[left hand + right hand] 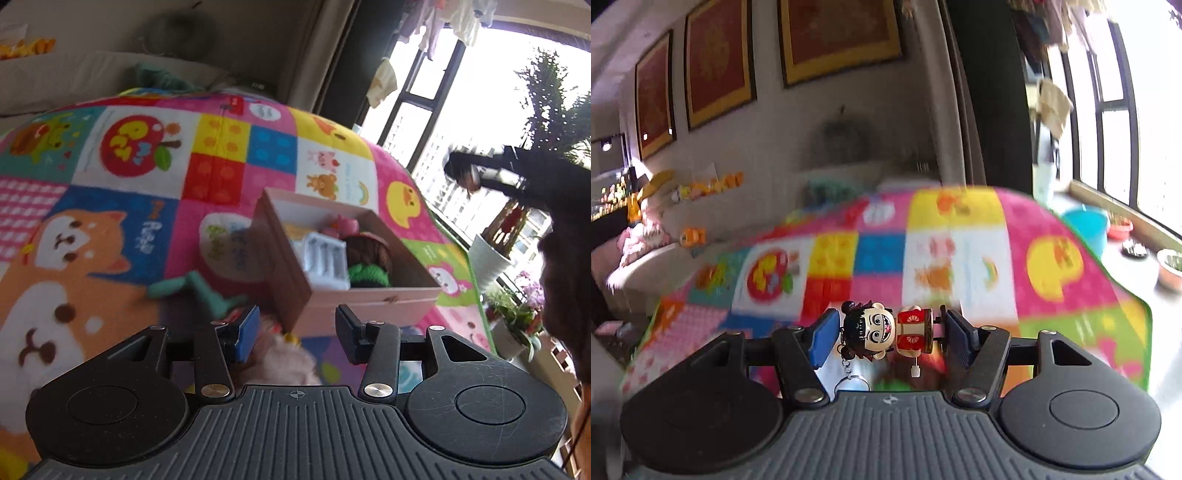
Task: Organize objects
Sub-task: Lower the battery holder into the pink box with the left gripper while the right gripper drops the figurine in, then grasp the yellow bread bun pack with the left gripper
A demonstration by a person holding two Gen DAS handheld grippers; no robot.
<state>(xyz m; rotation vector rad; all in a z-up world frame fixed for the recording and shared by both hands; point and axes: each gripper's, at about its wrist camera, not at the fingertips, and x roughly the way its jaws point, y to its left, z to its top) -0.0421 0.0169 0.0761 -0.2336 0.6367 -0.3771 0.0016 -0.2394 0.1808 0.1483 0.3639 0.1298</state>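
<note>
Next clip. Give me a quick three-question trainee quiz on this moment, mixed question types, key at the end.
1. True or false: the right gripper holds nothing.
2. What lies on the blanket left of the box? A) green toy B) spoon C) book
3. Fill in: the figurine lies ____ between the pads, head toward the blue one.

Key: 1 false, it grips the figurine; 2 A, the green toy; 3 sideways.

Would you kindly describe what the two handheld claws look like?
Both match: the left claw and right claw have black linkage arms with silver pivot bolts, round black side discs, a ribbed grey body bearing a small crosshair mark, and blue pads.
</note>
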